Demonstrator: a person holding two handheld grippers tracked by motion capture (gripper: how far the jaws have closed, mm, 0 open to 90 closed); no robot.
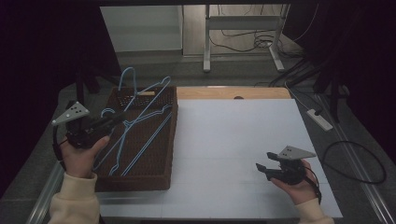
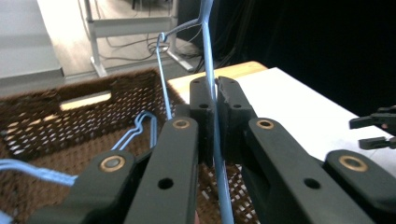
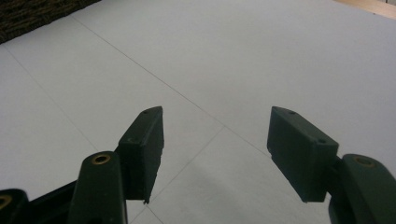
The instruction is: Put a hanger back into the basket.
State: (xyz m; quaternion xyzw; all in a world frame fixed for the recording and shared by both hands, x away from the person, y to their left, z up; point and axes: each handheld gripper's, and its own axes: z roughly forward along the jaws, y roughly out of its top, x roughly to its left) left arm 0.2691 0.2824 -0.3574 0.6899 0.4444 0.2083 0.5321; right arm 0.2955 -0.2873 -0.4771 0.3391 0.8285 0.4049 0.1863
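While the left hand works at the basket, each view gives this:

High view, hanger: a thin light-blue wire hanger [image 1: 140,114] lies slanted across the brown woven basket [image 1: 161,179], its hook end raised toward the basket's far edge; its wire looks smooth and pale against the dark weave.
High view, other hangers: more light-blue hangers [image 1: 133,149] of the same make lie in the basket, crossing one another.
High view, basket place: the basket stands at the left edge of the desk [image 1: 233,140], reaching from near the front edge toward the far left corner.
High view, left gripper: the left gripper [image 1: 108,122] reaches over the basket's left side, its tips at the blue wire.
High view, right gripper: the right gripper [image 1: 264,164] rests in the hand near the desk's front right corner, well apart from the basket.

Left gripper view, jaws: pressed together on the hanger [image 2: 211,70], whose wire runs straight up between them.
Left gripper view, hanger look: a slim blue rod, glossy, bending into a twisted neck at the top.
Left gripper view, basket: the perforated brown wall [image 2: 70,121] with a handle slot stands behind; another hanger's loop [image 2: 144,123] lies inside.

Right gripper view, jaws: spread wide with nothing between them, over the bare white desk top [image 3: 233,56].
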